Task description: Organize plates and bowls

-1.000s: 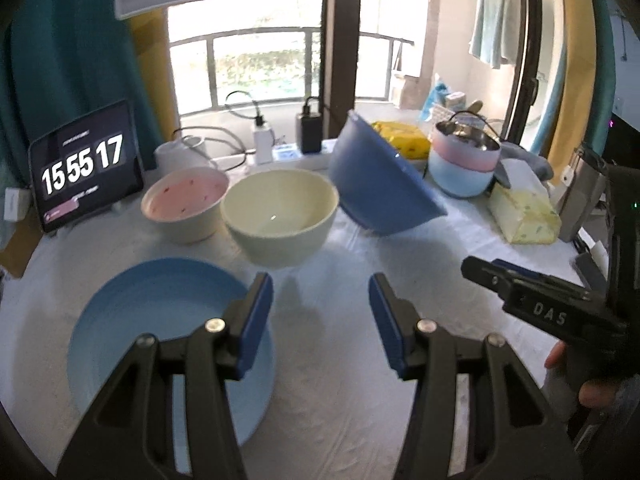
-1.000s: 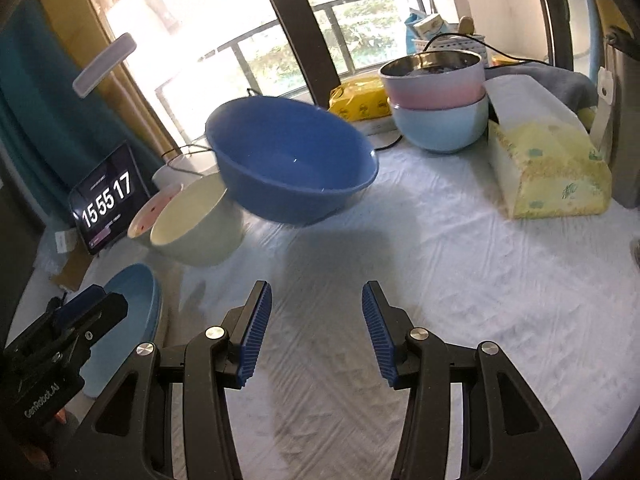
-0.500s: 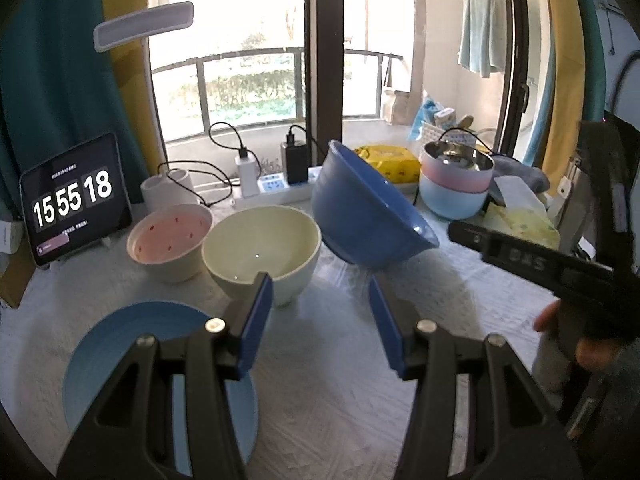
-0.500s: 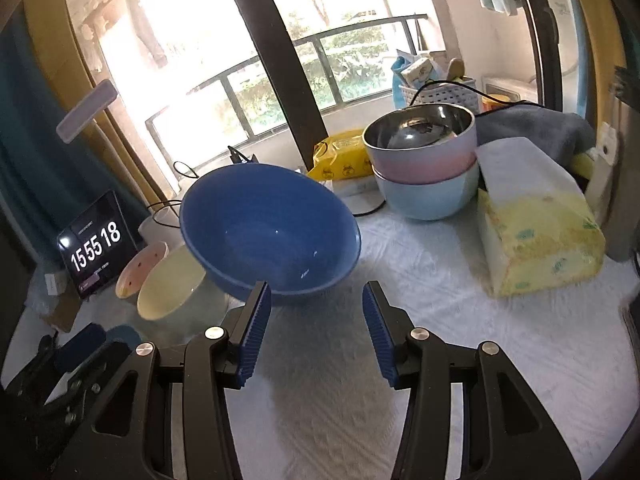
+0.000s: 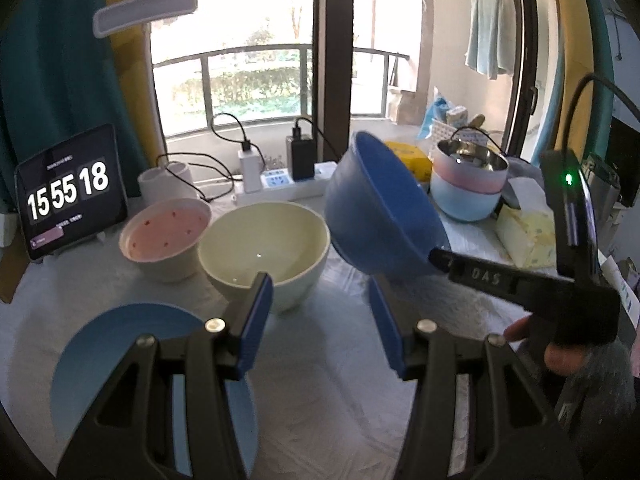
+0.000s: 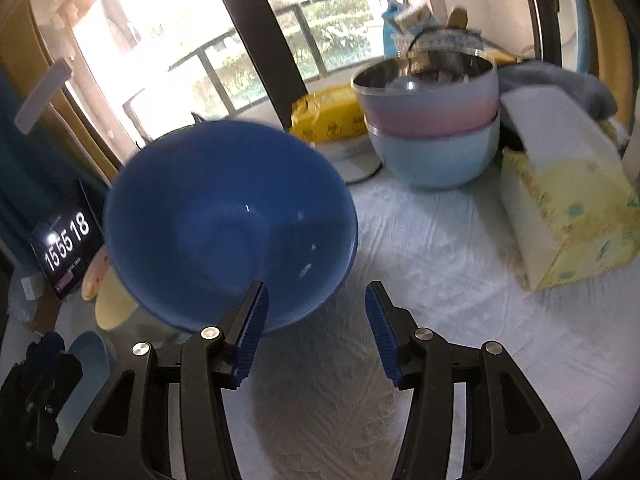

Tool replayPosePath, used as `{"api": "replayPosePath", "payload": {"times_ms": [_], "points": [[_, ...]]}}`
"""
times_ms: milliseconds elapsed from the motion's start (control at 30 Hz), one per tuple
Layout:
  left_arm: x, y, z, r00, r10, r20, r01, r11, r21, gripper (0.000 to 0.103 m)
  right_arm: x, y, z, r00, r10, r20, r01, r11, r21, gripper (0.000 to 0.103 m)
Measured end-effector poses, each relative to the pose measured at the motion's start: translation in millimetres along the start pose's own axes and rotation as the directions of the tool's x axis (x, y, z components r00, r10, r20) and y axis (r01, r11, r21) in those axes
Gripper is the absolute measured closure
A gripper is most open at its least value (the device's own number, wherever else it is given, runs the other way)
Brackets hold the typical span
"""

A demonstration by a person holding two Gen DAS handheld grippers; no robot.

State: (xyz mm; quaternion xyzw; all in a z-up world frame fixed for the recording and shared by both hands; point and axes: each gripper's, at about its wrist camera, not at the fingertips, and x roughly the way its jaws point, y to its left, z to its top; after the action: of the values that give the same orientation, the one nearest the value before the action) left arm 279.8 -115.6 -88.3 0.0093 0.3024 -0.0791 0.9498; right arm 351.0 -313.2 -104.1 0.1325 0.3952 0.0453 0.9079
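A dark blue bowl (image 5: 380,216) leans tilted against the cream bowl (image 5: 264,252), its opening toward the right gripper (image 6: 314,332). That gripper is open, its left finger just at the blue bowl's (image 6: 228,224) near rim, not closed on it. A pink-lined bowl (image 5: 166,232) stands left of the cream bowl. A light blue plate (image 5: 120,340) lies at the near left. My left gripper (image 5: 320,320) is open and empty above the cloth, in front of the cream bowl. The right gripper's body (image 5: 520,280) shows in the left wrist view beside the blue bowl.
A stack of pink and pale blue bowls with a steel one on top (image 6: 432,128) stands at the back right. A tissue box (image 6: 568,216) lies right. A clock tablet (image 5: 68,192), a white mug (image 5: 166,184) and a power strip (image 5: 280,188) line the back.
The right gripper has moved in close to the blue bowl, which now looks more steeply tilted toward it. The left gripper has pulled back and risen a little.
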Motion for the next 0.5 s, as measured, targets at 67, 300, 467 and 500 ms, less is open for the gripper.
{"api": "replayPosePath", "payload": {"times_ms": [67, 300, 467, 500], "points": [[6.7, -3.2, -1.0, 1.0, -0.007, -0.012, 0.007, 1.0, 0.006, 0.051, 6.2, -0.3, -3.4, 1.0, 0.005, -0.021, -0.005, 1.0, 0.002, 0.05], [20.3, -14.3, 1.6, 1.0, -0.025, -0.008, 0.025, 1.0, 0.019, 0.051, 23.0, -4.4, -8.6, 0.998, 0.03, -0.056, -0.029, 0.999, 0.019, 0.054], [29.0, -17.8, 2.5, 0.999, -0.034, -0.023, 0.034, 0.999, 0.016, 0.051, 24.0, -8.7, -8.8, 0.997, 0.041, -0.062, -0.04, 0.999, 0.025, 0.074], [30.3, -18.9, 2.4, 0.999, -0.037, -0.023, 0.037, 0.999, 0.017, 0.051, 23.0, -9.8, -8.8, 0.997, 0.04, -0.06, -0.039, 0.999, 0.027, 0.076]]}}
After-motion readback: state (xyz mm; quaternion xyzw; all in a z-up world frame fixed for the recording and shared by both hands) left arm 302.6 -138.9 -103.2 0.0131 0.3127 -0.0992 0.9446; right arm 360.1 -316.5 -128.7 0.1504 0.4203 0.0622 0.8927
